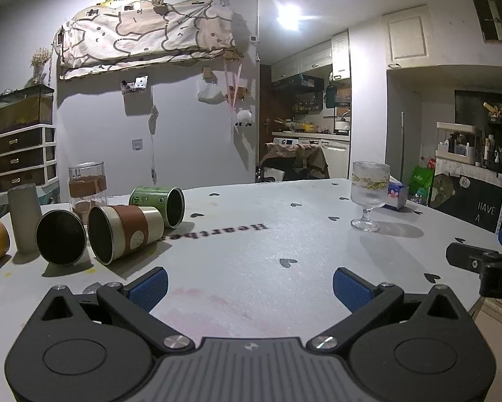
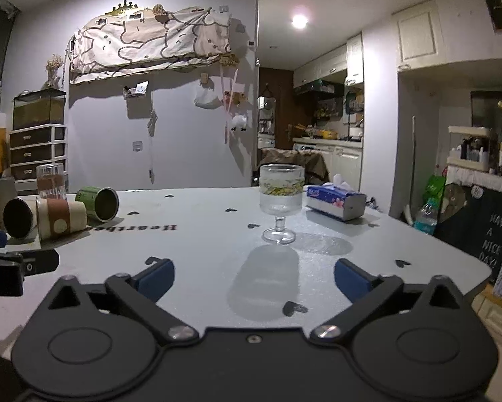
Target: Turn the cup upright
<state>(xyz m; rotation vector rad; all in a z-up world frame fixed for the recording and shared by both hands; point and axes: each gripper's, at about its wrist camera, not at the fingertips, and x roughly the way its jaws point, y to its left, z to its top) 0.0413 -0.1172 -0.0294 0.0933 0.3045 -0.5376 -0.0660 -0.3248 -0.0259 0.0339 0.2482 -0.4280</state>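
Three cups lie on their sides at the table's left: a green cup (image 1: 157, 205) (image 2: 98, 202), a cream cup with a brown sleeve (image 1: 127, 232) (image 2: 61, 219), and a dark-mouthed cup (image 1: 61, 242) (image 2: 18, 222). A stemmed glass (image 1: 369, 194) (image 2: 281, 201) stands upright on the right. My left gripper (image 1: 249, 284) is open and empty above the table's near part, right of the lying cups. My right gripper (image 2: 254, 276) is open and empty, just in front of the stemmed glass.
An upright grey tumbler (image 1: 24, 217) and a clear glass with a brown band (image 1: 86, 187) stand behind the lying cups. A tissue pack (image 2: 334, 201) lies right of the stemmed glass. The grey table (image 1: 267, 241) ends at the right, near shelves.
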